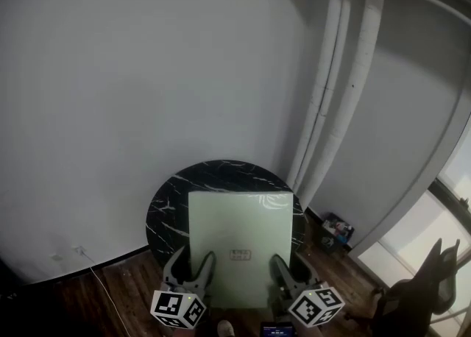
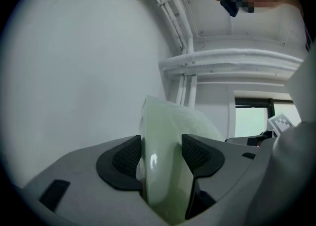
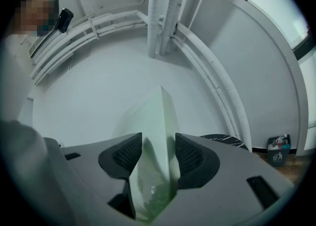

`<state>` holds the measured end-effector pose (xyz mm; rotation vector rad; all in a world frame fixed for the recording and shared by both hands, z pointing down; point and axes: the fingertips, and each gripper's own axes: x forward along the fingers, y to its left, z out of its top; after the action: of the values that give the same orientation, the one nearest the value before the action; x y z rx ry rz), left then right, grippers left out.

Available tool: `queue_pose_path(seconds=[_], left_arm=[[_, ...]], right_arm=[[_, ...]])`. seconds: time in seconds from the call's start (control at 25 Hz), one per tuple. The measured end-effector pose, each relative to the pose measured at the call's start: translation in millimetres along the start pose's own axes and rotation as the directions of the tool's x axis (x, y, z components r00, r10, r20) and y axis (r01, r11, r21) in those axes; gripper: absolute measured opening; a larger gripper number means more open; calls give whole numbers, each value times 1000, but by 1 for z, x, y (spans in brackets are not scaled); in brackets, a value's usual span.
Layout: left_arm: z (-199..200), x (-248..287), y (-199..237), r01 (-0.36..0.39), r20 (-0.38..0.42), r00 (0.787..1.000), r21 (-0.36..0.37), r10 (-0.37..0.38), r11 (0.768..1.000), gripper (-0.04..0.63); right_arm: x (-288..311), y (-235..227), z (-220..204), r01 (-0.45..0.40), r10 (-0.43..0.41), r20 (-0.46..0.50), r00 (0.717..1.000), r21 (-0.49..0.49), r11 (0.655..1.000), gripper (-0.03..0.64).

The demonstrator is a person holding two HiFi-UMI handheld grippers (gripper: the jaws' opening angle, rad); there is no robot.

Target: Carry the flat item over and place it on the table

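Note:
A pale green flat board (image 1: 239, 236) hangs over the round black marble table (image 1: 165, 207), covering much of its top in the head view. My left gripper (image 1: 199, 271) is shut on the board's near left edge and my right gripper (image 1: 283, 273) is shut on its near right edge. In the left gripper view the board (image 2: 165, 156) stands edge-on between the dark pads (image 2: 127, 158). The right gripper view shows the same board (image 3: 155, 143) clamped between its pads (image 3: 190, 156), with a sliver of the table (image 3: 224, 138) behind. Whether the board touches the table is unclear.
A white wall (image 1: 132, 93) rises behind the table, with white pipes (image 1: 335, 85) running down at the right. A small bin (image 1: 335, 231) sits on the wooden floor by the pipes, a dark chair (image 1: 416, 295) at the lower right, a cable (image 1: 99, 273) at the left.

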<state>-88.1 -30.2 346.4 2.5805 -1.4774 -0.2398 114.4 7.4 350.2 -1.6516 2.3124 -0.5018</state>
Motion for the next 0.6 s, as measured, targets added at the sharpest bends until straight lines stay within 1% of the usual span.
queue_pose_path(seconds=[0.24, 0.44, 0.6], left_arm=[[-3, 39, 33, 10, -15, 1000, -23, -10, 1000, 259], [-5, 57, 43, 49, -9, 999, -43, -50, 998, 259], [-10, 60, 44, 71, -26, 997, -59, -73, 996, 259]], right_arm=[[47, -11, -6, 23, -23, -8, 1000, 23, 999, 196], [58, -13, -2, 54, -54, 2, 999, -12, 998, 196], [57, -16, -5, 78, -78, -4, 997, -2, 997, 196]])
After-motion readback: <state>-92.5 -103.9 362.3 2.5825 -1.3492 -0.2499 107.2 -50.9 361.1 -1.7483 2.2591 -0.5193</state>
